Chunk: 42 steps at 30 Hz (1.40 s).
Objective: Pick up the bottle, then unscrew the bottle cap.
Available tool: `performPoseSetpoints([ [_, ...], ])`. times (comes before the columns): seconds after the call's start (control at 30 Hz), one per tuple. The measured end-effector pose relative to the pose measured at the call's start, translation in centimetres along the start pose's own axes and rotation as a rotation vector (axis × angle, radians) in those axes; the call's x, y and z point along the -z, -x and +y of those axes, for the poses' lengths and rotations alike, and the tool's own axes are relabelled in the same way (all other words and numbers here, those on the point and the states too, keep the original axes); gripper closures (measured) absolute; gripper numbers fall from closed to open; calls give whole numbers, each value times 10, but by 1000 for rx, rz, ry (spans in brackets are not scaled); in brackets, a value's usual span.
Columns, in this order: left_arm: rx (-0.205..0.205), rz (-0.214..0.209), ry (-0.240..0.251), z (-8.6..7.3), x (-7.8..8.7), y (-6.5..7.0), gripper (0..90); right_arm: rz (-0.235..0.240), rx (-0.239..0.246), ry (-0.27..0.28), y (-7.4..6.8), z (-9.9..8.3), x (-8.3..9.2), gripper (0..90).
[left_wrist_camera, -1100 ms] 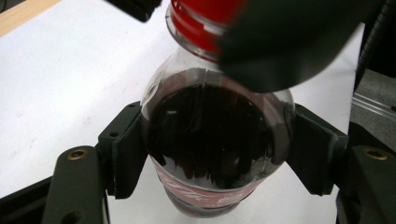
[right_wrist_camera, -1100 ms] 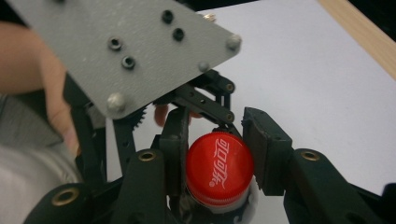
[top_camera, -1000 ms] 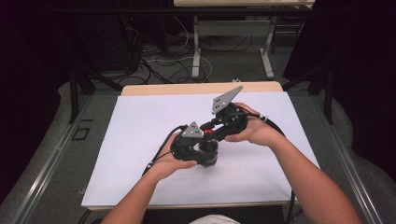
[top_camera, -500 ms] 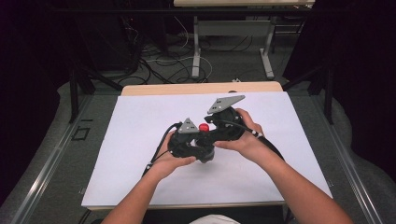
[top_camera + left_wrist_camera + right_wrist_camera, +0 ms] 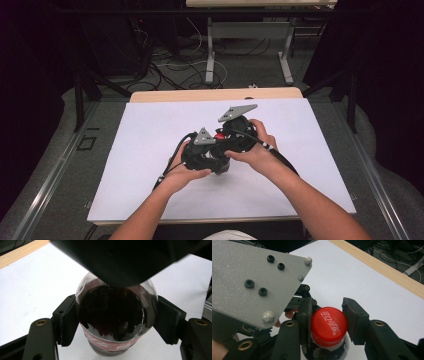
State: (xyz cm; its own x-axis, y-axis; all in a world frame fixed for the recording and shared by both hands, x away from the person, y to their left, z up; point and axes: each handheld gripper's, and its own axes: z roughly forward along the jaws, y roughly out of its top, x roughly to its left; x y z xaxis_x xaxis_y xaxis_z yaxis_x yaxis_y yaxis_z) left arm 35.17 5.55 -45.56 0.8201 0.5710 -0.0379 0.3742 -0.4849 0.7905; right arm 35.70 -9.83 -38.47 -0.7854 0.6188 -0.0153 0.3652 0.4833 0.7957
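The right gripper (image 5: 327, 322) has swung in over the bottle (image 5: 112, 315) and its jaws, just closing, now clamp the red cap (image 5: 329, 326). The left gripper (image 5: 113, 322) grips the bottle's body, upright on the worktop (image 5: 150, 150). Full of dark drink, it looks heavy; smooth plastic may slip, so grip the ribbed cap.

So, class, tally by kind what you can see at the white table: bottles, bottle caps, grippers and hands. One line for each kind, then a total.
Bottle: 1
Red cap: 1
Grippers: 2, the left gripper shut on the bottle, the right gripper shut on the red cap
Hands: 2, the left hand and the right hand
Total: 6
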Motion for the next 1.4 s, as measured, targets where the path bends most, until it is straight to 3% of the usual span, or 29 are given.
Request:
performPoseSetpoints([
  [0.03, -2, -2, -2, 0, 0, 0, 299, 0, 0, 0, 0, 0, 0, 614],
  [0.07, -8, -6, -8, 0, 1, -1, 299, 43, 3, -8, 4, 0, 0, 616],
  [0.3, -12, -39, -12, 0, 1, 0, 299, 224, 97, -47, 23, 3, -1, 618],
  [0.33, -12, -39, -12, 0, 1, 0, 299, 224, 97, -47, 23, 3, -1, 618],
  [0.37, -18, -40, -11, 0, 1, 0, 299, 283, 159, -56, 28, 6, -1, 618],
  [0.53, -43, -72, -20, 0, 2, 3, 299, 408, 285, -103, 36, 11, 0, 618],
  [0.57, -45, -77, -13, 0, 2, 4, 298, 436, 333, -103, 37, 12, -1, 618],
  [0.6, -46, -98, -22, 0, 3, 4, 299, 450, 343, -110, 38, 12, 0, 618],
  [0.63, -56, -90, -4, 0, 2, 4, 299, 450, 343, -110, 38, 12, 0, 618],
  [0.7, -55, -103, -17, 0, 3, 5, 298, 479, 371, -106, 40, 12, 0, 616],
  [0.77, -65, -89, -18, 1, 4, 3, 299, 477, 382, -84, 40, 12, 0, 611],
  [0.8, -52, -80, -9, 0, 3, 4, 298, 444, 377, -81, 38, 11, 1, 520],
  [0.83, -43, -72, -4, -1, 3, 3, 298, 444, 377, -81, 38, 11, 1, 520],
  [0.87, -39, -78, -16, 0, 4, 1, 298, 384, 322, -73, 34, 11, 2, 437],
  [0.9, -33, -72, -17, 0, 4, 0, 298, 384, 322, -73, 34, 11, 2, 437],
  [0.93, -13, -45, 4, -1, 4, 0, 298, 321, 269, -70, 30, 11, 5, 394],
  [0.97, -13, -45, 4, -1, 4, 0, 298, 286, 243, -65, 27, 11, 7, 394],
  [1.03, -16, -35, -5, -1, 5, -2, 298, 263, 221, -60, 25, 11, 8, 393],
  [1.07, -7, -28, 1, -1, 5, -3, 298, 191, 172, -42, 20, 11, 10, 398],
  [1.1, 9, -22, 9, -1, 5, -3, 298, 153, 147, -37, 17, 10, 11, 411],
  [1.13, 11, -21, 12, -1, 5, -3, 298, 153, 147, -37, 17, 10, 11, 411],
  [1.17, 11, -17, 12, -1, 6, -3, 298, 114, 128, -26, 16, 10, 11, 422],
  [1.33, 4, 9, 4, 0, 6, -2, 298, 79, 9, -19, 4, 6, 11, 510],
  [1.4, 6, 13, 4, 0, 5, -1, 298, 47, 12, -17, -2, 6, 9, 542],
])
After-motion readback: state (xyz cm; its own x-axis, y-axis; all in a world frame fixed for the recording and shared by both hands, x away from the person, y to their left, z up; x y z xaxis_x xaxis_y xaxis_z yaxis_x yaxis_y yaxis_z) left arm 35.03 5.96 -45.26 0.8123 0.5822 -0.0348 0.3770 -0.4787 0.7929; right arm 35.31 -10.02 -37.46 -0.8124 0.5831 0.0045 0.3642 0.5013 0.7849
